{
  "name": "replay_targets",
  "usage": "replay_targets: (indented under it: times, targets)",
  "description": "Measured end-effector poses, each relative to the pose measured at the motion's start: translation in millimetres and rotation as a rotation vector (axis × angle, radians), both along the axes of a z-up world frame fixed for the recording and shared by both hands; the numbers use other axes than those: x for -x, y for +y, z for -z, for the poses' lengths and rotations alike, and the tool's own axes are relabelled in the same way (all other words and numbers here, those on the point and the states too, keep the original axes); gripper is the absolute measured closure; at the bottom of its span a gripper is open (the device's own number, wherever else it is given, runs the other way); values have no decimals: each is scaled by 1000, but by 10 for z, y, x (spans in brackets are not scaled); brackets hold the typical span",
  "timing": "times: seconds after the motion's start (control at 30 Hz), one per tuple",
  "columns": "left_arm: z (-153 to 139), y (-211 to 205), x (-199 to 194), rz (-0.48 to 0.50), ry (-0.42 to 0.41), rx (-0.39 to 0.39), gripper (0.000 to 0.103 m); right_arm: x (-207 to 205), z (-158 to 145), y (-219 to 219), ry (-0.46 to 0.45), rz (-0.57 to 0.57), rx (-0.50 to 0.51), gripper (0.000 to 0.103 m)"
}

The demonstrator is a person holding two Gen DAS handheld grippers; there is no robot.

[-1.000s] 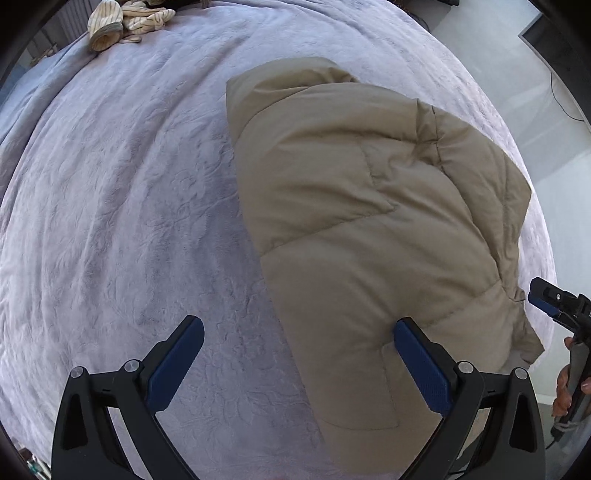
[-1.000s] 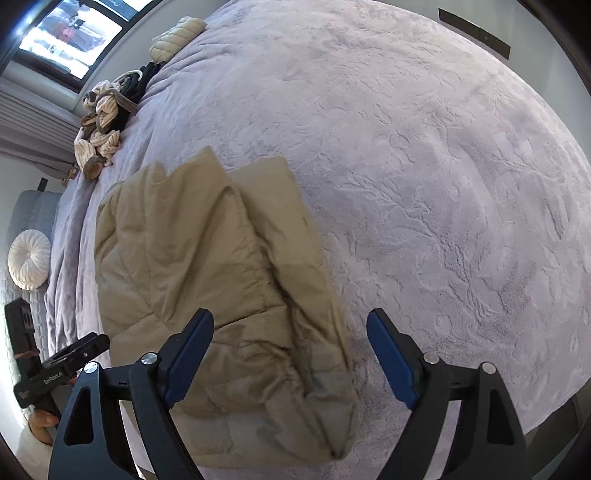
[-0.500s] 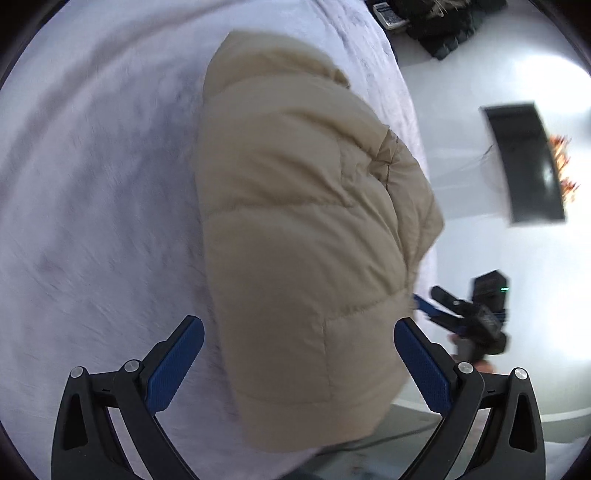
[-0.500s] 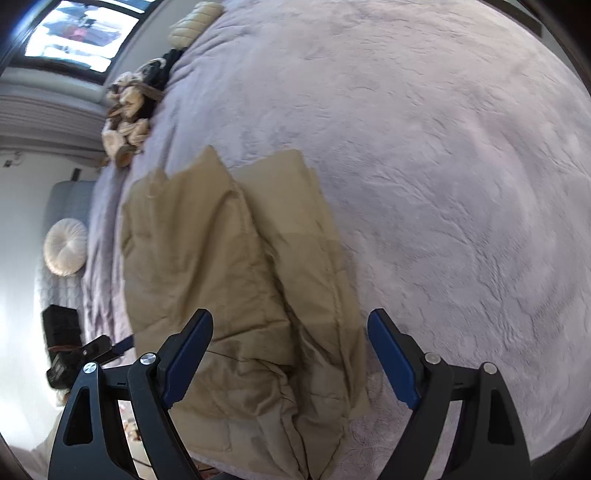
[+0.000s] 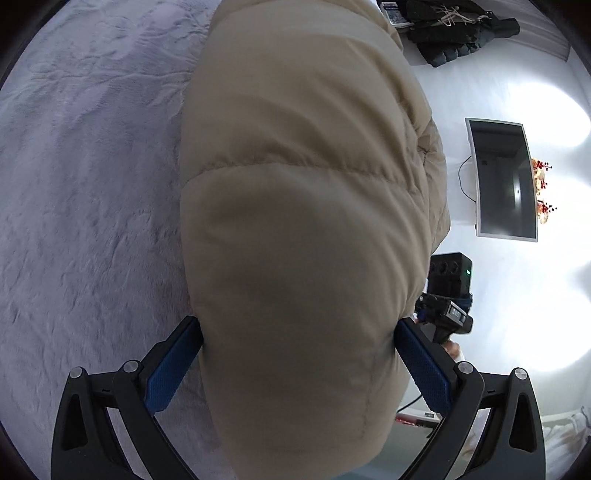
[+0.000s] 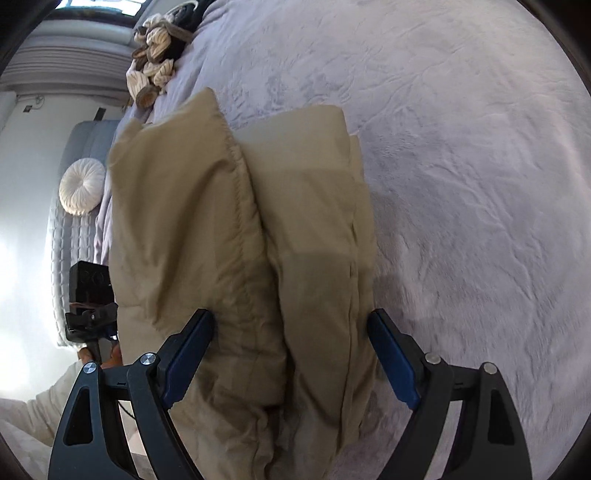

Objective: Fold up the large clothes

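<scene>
A folded beige puffer jacket (image 5: 303, 206) lies on the lilac bedspread (image 5: 85, 192) near the bed's edge. My left gripper (image 5: 299, 354) is open, its blue pads on either side of the jacket's near end, which bulges between the jaws. In the right wrist view the jacket (image 6: 236, 236) shows as two thick folded layers. My right gripper (image 6: 290, 350) is open and straddles its near end. Each gripper shows in the other's view, the right one (image 5: 447, 314) and the left one (image 6: 92, 317), at opposite sides of the jacket.
A pile of cream knitwear and dark clothes (image 6: 159, 62) lies at the bed's far corner. A round white cushion (image 6: 82, 186) sits on a grey sofa. Off the bed there is a white floor, a dark monitor (image 5: 504, 181) and dark clothes (image 5: 458, 33).
Both grippers have moved in low toward the jacket's ends, from hovering above to straddling it with open jaws. The jacket has not visibly changed shape.
</scene>
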State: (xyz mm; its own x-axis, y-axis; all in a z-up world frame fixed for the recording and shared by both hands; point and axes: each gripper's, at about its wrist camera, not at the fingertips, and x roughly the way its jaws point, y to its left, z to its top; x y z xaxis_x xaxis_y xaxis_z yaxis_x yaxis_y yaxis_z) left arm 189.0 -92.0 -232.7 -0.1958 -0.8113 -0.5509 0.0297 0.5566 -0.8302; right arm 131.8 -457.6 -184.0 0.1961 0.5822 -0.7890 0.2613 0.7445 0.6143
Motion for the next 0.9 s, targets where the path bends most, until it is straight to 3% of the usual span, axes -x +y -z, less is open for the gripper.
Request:
replay_targets:
  times: [0.17, 0.23, 0.4, 0.57, 0.73, 0.8, 0.9]
  targets:
    - [124, -60, -48, 8, 2, 38, 0, -178, 273, -42, 9, -29, -121, 14]
    - [190, -106, -72, 4, 11, 57, 0, -237, 382, -24, 10, -35, -176, 5]
    - [342, -112, -120, -40, 47, 103, 0, -405, 553, 61, -3, -52, -295, 4]
    - [436, -205, -172, -65, 71, 113, 0, -534, 674, 173, 11, -59, -350, 2]
    - [349, -312, -187, -63, 59, 82, 0, -529, 688, 212, 23, -26, -364, 2]
    - [259, -357, -183, -58, 33, 64, 5, -491, 691, 212, 43, 4, -367, 4]
    - [125, -360, -182, -57, 9, 61, 13, -395, 642, 177, 32, 22, -388, 22]
